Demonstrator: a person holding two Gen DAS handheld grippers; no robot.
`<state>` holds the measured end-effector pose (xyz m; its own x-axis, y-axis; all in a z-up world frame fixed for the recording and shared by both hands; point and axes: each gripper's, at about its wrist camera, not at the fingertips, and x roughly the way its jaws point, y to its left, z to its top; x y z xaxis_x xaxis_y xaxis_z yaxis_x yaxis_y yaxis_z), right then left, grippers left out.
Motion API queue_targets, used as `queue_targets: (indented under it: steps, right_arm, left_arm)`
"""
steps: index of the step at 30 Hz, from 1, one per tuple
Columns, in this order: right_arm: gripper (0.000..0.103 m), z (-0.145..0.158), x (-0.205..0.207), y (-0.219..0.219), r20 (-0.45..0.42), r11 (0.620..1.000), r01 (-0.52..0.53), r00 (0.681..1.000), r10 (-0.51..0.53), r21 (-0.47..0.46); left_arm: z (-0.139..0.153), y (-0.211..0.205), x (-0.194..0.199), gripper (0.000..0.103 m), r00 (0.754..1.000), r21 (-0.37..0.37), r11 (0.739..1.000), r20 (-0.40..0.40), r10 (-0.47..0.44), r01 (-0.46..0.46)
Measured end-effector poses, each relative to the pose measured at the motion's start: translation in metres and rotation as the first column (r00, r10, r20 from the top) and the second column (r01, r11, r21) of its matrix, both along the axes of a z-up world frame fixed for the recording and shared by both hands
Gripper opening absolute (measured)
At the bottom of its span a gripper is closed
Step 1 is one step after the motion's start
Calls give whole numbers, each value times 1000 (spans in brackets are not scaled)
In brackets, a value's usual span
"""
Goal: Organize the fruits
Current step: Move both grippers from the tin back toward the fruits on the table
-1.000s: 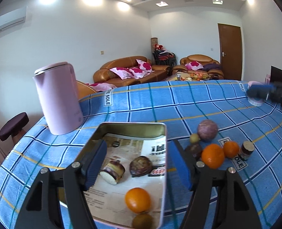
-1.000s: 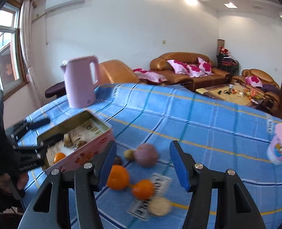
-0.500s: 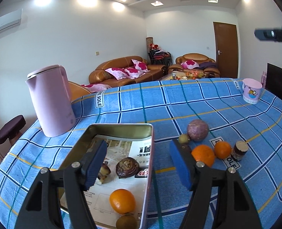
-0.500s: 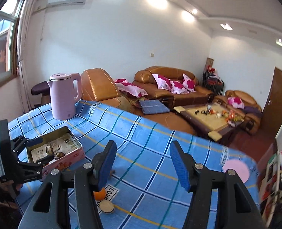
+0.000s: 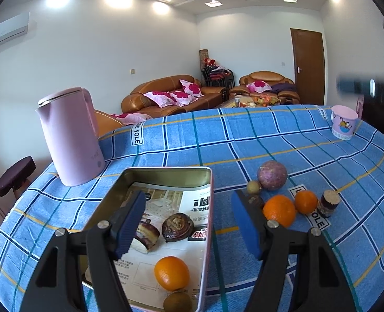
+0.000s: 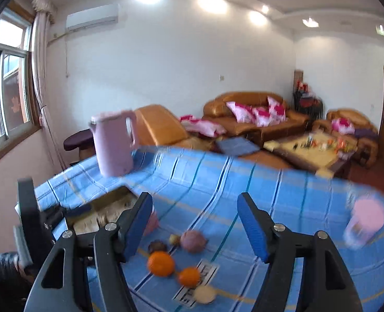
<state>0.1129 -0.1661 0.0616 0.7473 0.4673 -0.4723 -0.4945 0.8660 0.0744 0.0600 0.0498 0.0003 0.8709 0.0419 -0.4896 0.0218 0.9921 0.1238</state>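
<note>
- My left claw [image 5: 189, 223] hangs over the near end of the open metal tin [image 5: 166, 173]; its blue pads stand apart with nothing pressed between them.
- My right claw [image 6: 194, 223] has just been spreading wider; nothing is between its pads, and it hovers above the loose fruit. This view is blurred.
- The tin sits on the blue checked tablecloth [image 5: 283, 135], lined with printed paper [image 5: 192, 202].
- Inside the tin lie an orange [image 5: 171, 273] near the front, a brown kiwi-like fruit [image 5: 177, 301] touching it at the very front edge, a dark wrinkled fruit [image 5: 177, 226] further in, and a purple piece with a pale cut face [image 5: 145, 236] beside my left pad.
- On the cloth right of the tin, the fruit cluster: a large purple round fruit [image 5: 272, 175] at the back, a small yellowish one [image 5: 254, 187] just beside it, a dark one [image 5: 255, 201] partly hidden behind my right pad.
- In front of those, a big orange [image 5: 279, 210] and a smaller orange [image 5: 306, 201] close together, then a purple chunk with a pale cut top [image 5: 328, 202] at the right end.
- A pink kettle [image 5: 71, 137] stands upright behind the tin's far left corner.
- A pink cartoon mug [image 5: 344, 122] stands well apart, near the far right table edge.
</note>
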Motion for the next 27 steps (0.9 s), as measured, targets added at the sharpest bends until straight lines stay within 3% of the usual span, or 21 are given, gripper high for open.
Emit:
queue_targets:
  steps: [2, 8, 21, 27]
  right_arm:
    - [69, -19, 3, -5, -36, 999, 40, 999, -39, 6]
    - [69, -64, 1, -16, -56, 976, 183, 980, -191, -116]
    - [69, -102, 1, -23, -194, 989, 117, 972, -133, -94]
    - [69, -111, 9, -15, -253, 987, 97, 959, -126, -127]
  left_arm:
    - [0, -3, 3, 71, 1000, 0, 1000, -9, -11, 11]
    - [-9, -22, 13, 75, 996, 0, 998, -67, -57, 57]
    - [-35, -67, 30, 74, 970, -62, 985, -171, -172, 163]
    - [-40, -72, 35, 61, 957, -96, 977, -203, -209, 193]
